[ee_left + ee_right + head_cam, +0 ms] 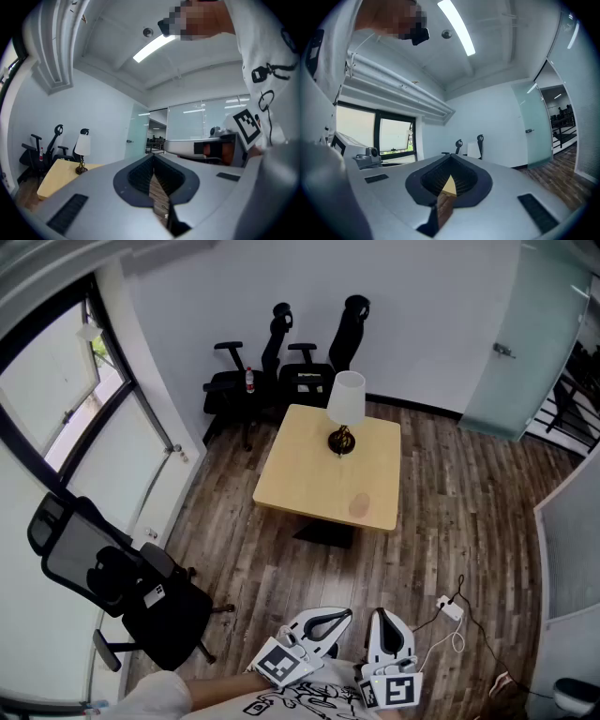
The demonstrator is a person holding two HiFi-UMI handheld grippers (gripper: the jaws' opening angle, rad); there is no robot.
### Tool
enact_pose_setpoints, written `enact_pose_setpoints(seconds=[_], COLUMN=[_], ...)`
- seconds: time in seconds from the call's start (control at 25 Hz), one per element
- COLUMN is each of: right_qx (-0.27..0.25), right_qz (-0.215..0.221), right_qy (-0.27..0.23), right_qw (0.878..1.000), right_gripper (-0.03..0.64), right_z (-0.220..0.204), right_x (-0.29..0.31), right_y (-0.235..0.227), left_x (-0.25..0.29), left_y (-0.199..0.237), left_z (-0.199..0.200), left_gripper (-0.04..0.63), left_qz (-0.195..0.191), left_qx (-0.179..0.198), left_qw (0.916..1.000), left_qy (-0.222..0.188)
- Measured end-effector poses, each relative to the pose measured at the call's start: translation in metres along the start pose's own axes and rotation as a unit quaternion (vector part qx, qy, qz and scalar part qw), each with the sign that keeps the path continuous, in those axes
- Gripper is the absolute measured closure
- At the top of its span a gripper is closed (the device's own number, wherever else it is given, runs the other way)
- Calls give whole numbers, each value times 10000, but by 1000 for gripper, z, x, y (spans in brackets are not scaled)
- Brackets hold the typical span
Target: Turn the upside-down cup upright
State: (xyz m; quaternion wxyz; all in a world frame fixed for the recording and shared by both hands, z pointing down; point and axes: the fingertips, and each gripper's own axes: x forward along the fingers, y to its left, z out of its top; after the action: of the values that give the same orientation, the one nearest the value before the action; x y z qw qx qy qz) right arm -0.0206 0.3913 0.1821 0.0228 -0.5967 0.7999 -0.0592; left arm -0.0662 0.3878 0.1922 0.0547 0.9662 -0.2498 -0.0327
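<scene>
A small pale pink cup [361, 505] stands on the light wooden table [309, 474], near its front right corner; at this distance I cannot tell which way up it is. Behind it stands a lamp with a white shade [345, 409]. Both grippers are held low at the bottom of the head view, far from the table and pointing level toward it. My left gripper [343, 615] [153, 159] is shut with nothing in it. My right gripper [382, 615] [450, 161] has its jaws together and is empty too. The left gripper view also shows the table [56, 176] and lamp [83, 145].
A black mesh office chair [122, 577] stands at the left by the window. Two more black chairs [281, 371] line the back wall. A white power strip with a cable [450, 608] lies on the wooden floor to the right. A glass door [511, 334] is at the back right.
</scene>
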Motion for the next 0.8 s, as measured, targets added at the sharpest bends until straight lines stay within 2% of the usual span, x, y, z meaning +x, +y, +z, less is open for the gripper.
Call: enact_pose_setpoints(seconds=[0.24,0.56,0.8], right_qx=[-104,18,-46], right_qz=[-18,62,159], right_qy=[-43,-12,28], right_qw=[9999,10000,9999], right_gripper=[594,594,594], right_z=[-1,-5,-9], right_x=[2,-6,-14], right_y=[-10,-39,-57], left_x=[11,40,51], left_y=[12,0,-7], left_z=[-10,-15,-24], left_gripper=[586,586,586], left_qz=[84,113,367], left_qx=[-88,-61,-65], left_qw=[9999,9999,9992], left_qy=[73,82,117])
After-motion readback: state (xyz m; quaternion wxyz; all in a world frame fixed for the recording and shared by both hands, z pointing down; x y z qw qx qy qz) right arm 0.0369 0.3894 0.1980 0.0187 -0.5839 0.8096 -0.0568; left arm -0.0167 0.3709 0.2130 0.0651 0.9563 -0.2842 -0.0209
